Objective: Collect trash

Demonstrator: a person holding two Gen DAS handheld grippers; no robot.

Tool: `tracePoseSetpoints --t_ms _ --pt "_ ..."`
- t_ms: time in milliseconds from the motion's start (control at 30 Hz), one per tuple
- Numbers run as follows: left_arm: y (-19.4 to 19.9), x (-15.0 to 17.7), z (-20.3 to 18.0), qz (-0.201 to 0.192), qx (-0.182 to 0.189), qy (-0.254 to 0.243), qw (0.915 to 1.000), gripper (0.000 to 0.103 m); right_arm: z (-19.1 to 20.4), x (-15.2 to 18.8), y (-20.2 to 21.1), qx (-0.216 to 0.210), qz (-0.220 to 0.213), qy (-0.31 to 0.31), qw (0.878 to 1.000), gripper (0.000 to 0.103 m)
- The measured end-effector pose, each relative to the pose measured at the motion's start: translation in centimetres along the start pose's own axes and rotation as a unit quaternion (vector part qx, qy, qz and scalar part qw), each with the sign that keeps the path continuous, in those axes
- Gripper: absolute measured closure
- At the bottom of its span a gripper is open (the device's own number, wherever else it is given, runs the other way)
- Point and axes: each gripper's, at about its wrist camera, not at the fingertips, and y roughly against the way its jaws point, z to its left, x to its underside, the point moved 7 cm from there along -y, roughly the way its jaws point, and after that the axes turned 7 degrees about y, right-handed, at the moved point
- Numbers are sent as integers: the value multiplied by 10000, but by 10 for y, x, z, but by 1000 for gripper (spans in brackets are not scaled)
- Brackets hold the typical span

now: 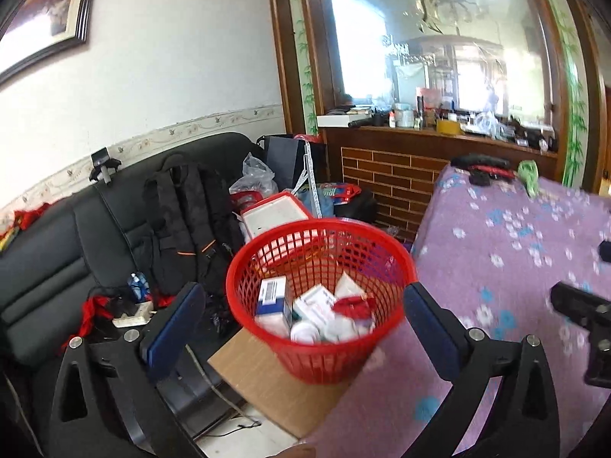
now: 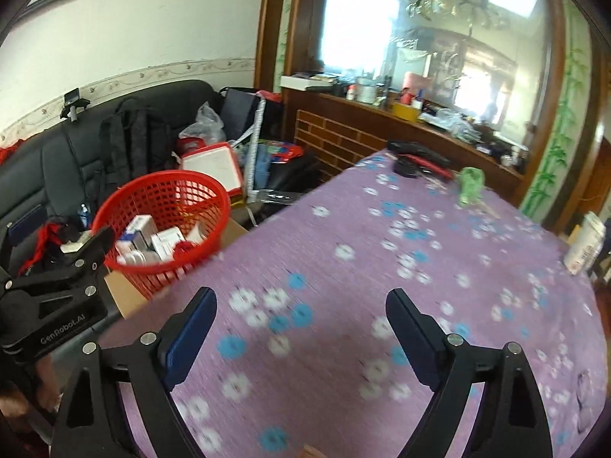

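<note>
The left hand-held gripper [image 1: 301, 318] stands released, jaws wide with nothing between the pads, aimed at the red basket [image 1: 397, 278] just ahead at 12 o'clock. The right hand-held gripper [image 2: 301, 328] is likewise released and empty, hovering over the purple flowered cloth of the desk [image 2: 477, 252].

The basket stands on a brown board at the desk's edge, off the right gripper's 10 o'clock. It already holds the collected trash: small white and blue cartons [image 1: 273, 295], a round white lid or tub, and a scrap of red and white wrapper.

Collecting looks well advanced. Still on the desk are a crumpled green wrapper [image 2: 469, 185] at 1 o'clock, a white cup or bag [image 2: 586, 242] at 2 o'clock, and dark items at the far end; which are trash I cannot tell.
</note>
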Motion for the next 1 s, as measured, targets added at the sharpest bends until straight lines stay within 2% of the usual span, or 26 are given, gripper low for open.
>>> tracePoseSetpoints --t_ms 200,400,600,1000 --pt "24 29 -10 137 43 -21 9999 0 -15 36 31 261 3 -30 9997 8" --pt "35 40 -25 157 114 -172 9997 0 -23 52 45 362 -15 -88 9993 8" --pt "46 43 -37 38 121 -379 9992 0 -23 54 53 414 -65 -93 9991 8" --pt "48 45 -35 30 191 -341 9992 0 -18 54 54 466 -15 -24 9989 8"
